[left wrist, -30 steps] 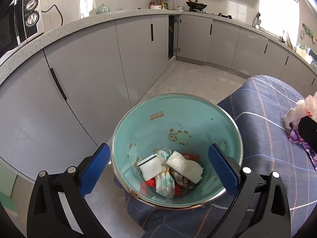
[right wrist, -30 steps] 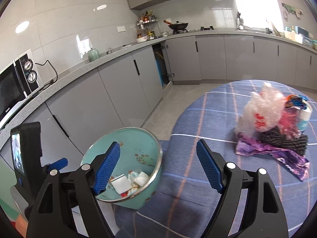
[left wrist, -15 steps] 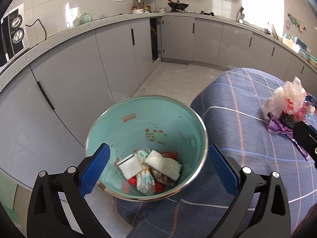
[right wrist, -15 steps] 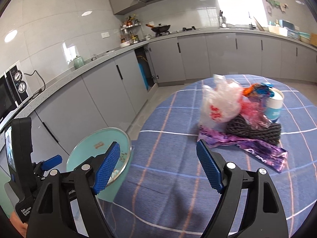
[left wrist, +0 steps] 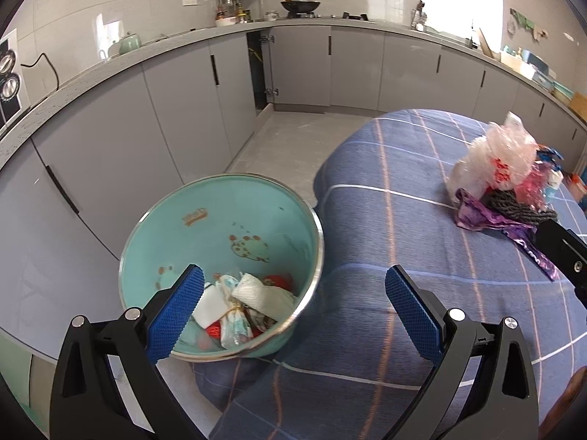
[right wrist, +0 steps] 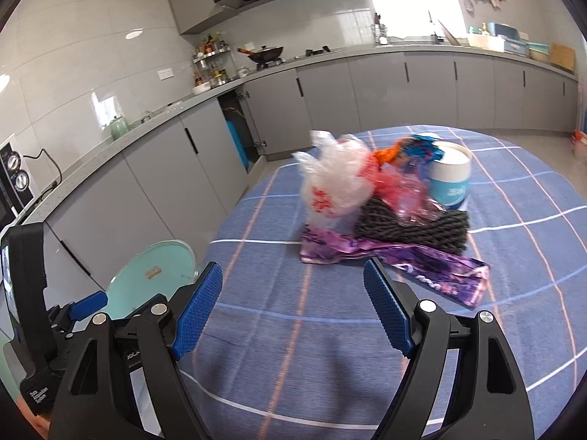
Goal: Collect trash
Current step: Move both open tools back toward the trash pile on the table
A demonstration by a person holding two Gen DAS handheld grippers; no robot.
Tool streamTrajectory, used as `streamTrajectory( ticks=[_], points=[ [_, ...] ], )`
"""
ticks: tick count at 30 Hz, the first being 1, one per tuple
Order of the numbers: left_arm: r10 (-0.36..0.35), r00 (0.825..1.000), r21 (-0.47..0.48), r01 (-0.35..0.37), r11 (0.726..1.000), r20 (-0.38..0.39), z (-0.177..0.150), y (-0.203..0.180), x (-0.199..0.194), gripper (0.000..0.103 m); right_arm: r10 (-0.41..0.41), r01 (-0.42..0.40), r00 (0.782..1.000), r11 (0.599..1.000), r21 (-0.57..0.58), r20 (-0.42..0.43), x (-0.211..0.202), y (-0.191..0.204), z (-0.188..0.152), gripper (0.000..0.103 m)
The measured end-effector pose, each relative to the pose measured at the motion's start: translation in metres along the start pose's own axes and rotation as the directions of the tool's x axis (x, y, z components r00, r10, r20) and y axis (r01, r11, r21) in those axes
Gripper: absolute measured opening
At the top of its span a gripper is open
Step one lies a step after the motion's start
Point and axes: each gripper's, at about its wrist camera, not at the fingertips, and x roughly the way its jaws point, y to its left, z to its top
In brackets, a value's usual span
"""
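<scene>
A teal bin (left wrist: 220, 227) stands at the left edge of the table and holds crumpled paper, wrappers and something red. My left gripper (left wrist: 293, 278) hangs open above its right rim, with nothing between the fingers. On the blue checked tablecloth (right wrist: 293, 330) lies a trash pile: a clear plastic bag (right wrist: 334, 187), a dark rope coil (right wrist: 411, 223), a purple wrapper (right wrist: 403, 260), red plastic and a white-and-blue cup (right wrist: 449, 179). My right gripper (right wrist: 293, 275) is open and empty, just short of the purple wrapper. The same pile shows in the left wrist view, with the plastic bag (left wrist: 491, 161) on top.
Grey cabinets (left wrist: 183, 117) and a counter run round the room, with a microwave (right wrist: 14, 179), a kettle and a wok (right wrist: 264, 53) on top. One cabinet door (left wrist: 256, 69) stands open. Bare floor (left wrist: 293, 139) lies between the table and the cabinets.
Both grippers have swung right, toward the pile. The bin has slid to the left in both views, and the pile now sits closer and more central ahead of the right gripper.
</scene>
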Motion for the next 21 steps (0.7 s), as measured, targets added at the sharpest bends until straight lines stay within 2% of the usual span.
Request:
streamTrajectory(
  ticks=[15,21],
  points=[
    [-0.094,0.995,0.109,0.095,0.990,-0.013,-0.007,-0.058,0.005,0.096,-0.108,0.109,0.994,0.990,0.093,-0.020,-0.008,-0.068,-0.005,0.078],
    [-0.120,0.993,0.146,0.121,0.982,-0.018,-0.006,-0.072,0.008,0.091,-0.155,0.158,0.987,0.981,0.116,-0.030,-0.010,-0.097,-0.003,0.078]
  ],
)
